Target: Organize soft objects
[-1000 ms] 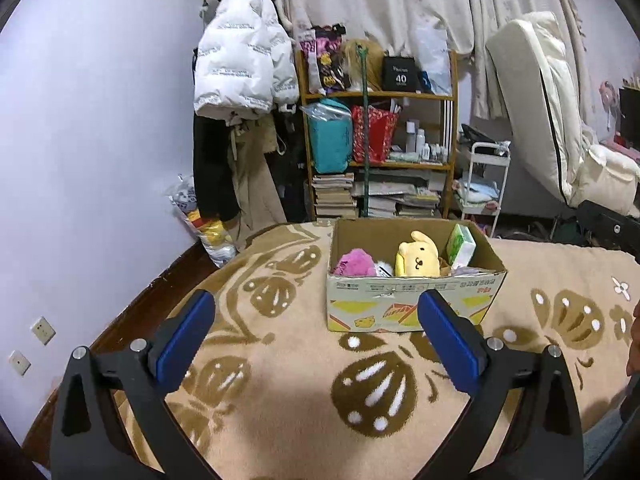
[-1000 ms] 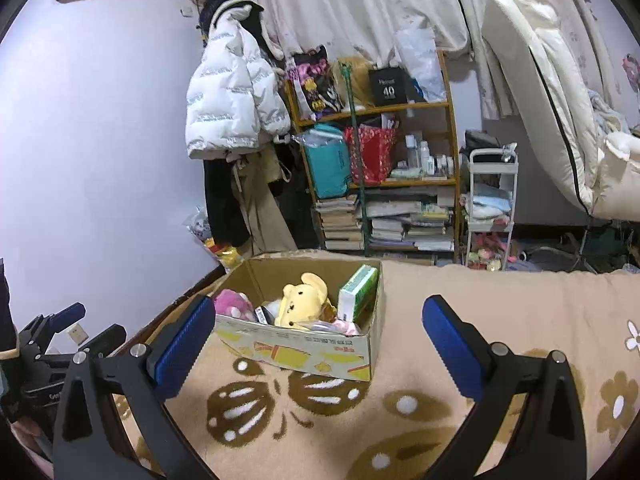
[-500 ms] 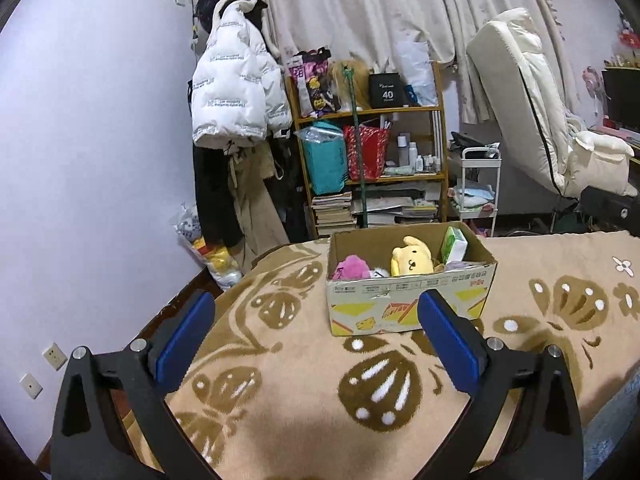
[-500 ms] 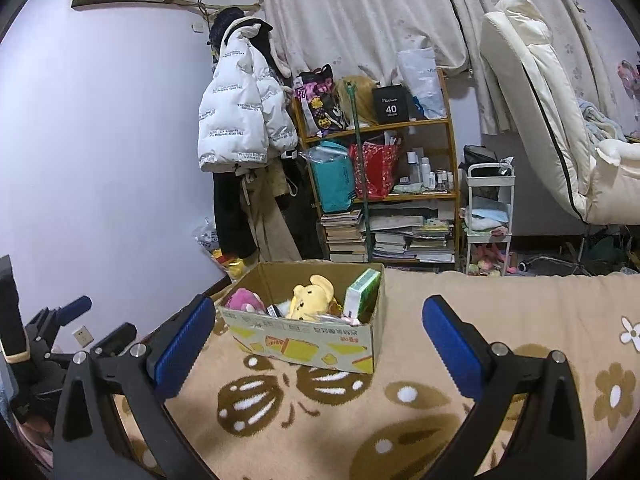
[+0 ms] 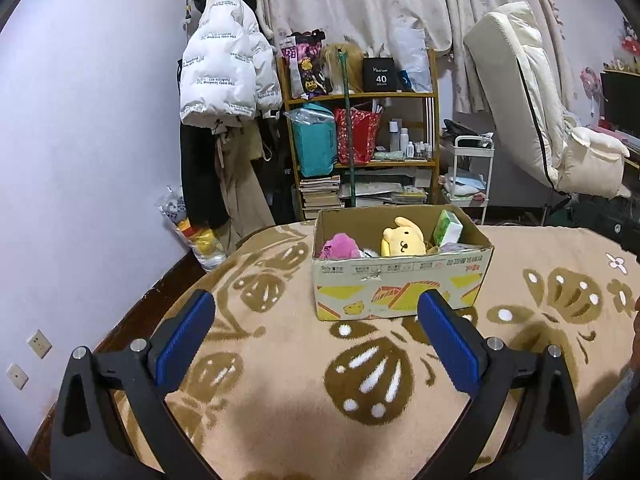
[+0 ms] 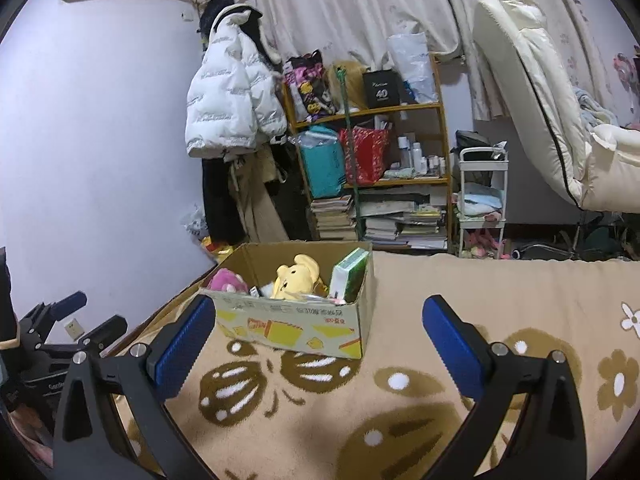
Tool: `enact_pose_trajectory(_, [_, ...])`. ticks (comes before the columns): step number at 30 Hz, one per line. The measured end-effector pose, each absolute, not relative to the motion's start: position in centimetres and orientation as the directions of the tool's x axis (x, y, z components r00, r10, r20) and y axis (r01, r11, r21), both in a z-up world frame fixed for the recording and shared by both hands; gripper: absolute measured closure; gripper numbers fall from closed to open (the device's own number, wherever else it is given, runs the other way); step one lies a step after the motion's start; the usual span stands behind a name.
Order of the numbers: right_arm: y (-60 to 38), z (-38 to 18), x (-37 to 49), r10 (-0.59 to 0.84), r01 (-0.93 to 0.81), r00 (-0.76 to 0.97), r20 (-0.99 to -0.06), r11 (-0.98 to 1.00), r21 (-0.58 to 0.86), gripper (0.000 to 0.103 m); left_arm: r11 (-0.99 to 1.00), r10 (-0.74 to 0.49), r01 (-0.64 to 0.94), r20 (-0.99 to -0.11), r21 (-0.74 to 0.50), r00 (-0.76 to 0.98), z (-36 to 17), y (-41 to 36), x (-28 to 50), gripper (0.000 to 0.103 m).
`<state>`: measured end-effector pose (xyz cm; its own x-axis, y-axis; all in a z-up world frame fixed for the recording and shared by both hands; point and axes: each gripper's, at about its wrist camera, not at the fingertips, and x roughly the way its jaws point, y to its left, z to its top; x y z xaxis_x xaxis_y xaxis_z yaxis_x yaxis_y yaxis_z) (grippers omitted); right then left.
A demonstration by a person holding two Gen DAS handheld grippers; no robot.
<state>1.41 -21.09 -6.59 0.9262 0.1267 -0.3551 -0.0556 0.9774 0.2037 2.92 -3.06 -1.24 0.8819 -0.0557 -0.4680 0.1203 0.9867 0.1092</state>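
A cardboard box [image 5: 400, 276] sits on the beige blanket [image 5: 304, 392] with brown flower shapes, at about twelve o'clock from the left gripper [image 5: 316, 336] and eleven o'clock from the right gripper [image 6: 316, 336]; inside it lie a pink plush [image 5: 340, 246] toward nine o'clock, a yellow plush dog [image 5: 402, 238] in the middle and a green-and-white pack [image 5: 448, 228] leaning at three o'clock. Both grippers hang over the blanket short of the box, fingers spread wide apart and holding nothing. Behind the box stand a cluttered wooden shelf [image 5: 360, 96] and a white puffer jacket [image 5: 224, 72] at eleven o'clock.
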Motion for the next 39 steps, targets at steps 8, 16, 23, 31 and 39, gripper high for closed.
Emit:
enact_pose_trajectory(8, [-21.07, -6.73, 1.47, 0.111, -0.046, 0.935, -0.338, 0.980, 0.195, 0.000, 0.987, -0.060, 0.123, -0.481, 0.102, 0.875, -1.48, -2.97, 3.10, 0.003])
enact_pose_trajectory(16, [-20.85, -7.03, 1.59, 0.107, -0.037, 0.932, -0.345, 0.978, 0.204, 0.000, 0.987, -0.049, 0.115, -0.468, 0.113, 0.882, -1.37, -3.09, 2.89, 0.003])
enact_pose_trajectory(23, [-20.66, -7.32, 1.76, 0.104, -0.033, 0.933, -0.344, 0.978, 0.204, 0.000, 0.990, -0.048, 0.103, -0.469, 0.092, 0.882, -1.54, -2.78, 3.01, 0.003])
enact_pose_trajectory(31, [-20.69, -7.23, 1.74, 0.100, -0.032, 0.935, -0.339, 0.979, 0.202, 0.000, 0.990, -0.046, 0.103, -0.476, 0.094, 0.878, -1.76, -2.77, 3.10, 0.003])
enact_pose_trajectory(39, [-20.71, -7.29, 1.58, 0.096, -0.028, 0.937, -0.337, 0.979, 0.200, 0.000, 0.990, -0.043, 0.101, -0.478, 0.098, 0.877, -1.94, -2.78, 3.09, 0.003])
